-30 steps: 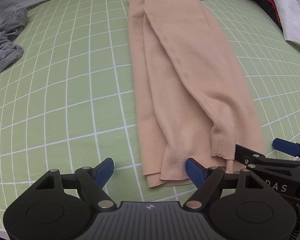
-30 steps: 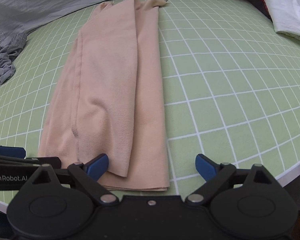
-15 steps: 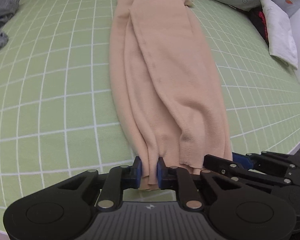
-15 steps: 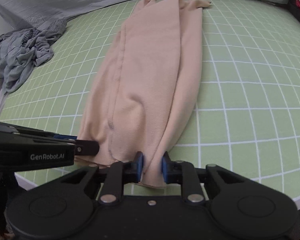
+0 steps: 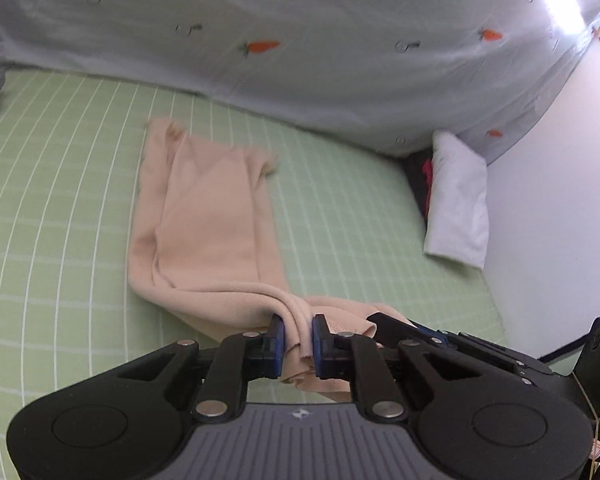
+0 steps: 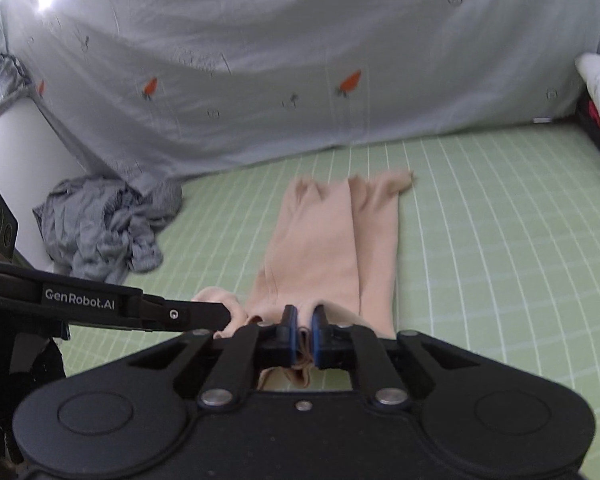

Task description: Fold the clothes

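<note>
Left tongs (image 5: pixel 299 336) and right tongs (image 6: pixel 303 334), just closed, each pinch the near end of the peach garment (image 5: pixel 216 216), lifted at lower centre; its far end lies on the green checked bed (image 5: pixel 60 200).

Soft daylight is glaring through the pale curtain (image 5: pixel 300 40), motion is blurring both fisheye views, edges are bending.

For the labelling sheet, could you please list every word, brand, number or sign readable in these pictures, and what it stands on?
"GenRobot.AI": white letters on the black side of the left tongs, seen in the right wrist view.
Small emblem on the grey body behind the left tongs: no letters readable.
Carrot prints on the pale sheet: pictures, no text.
</note>
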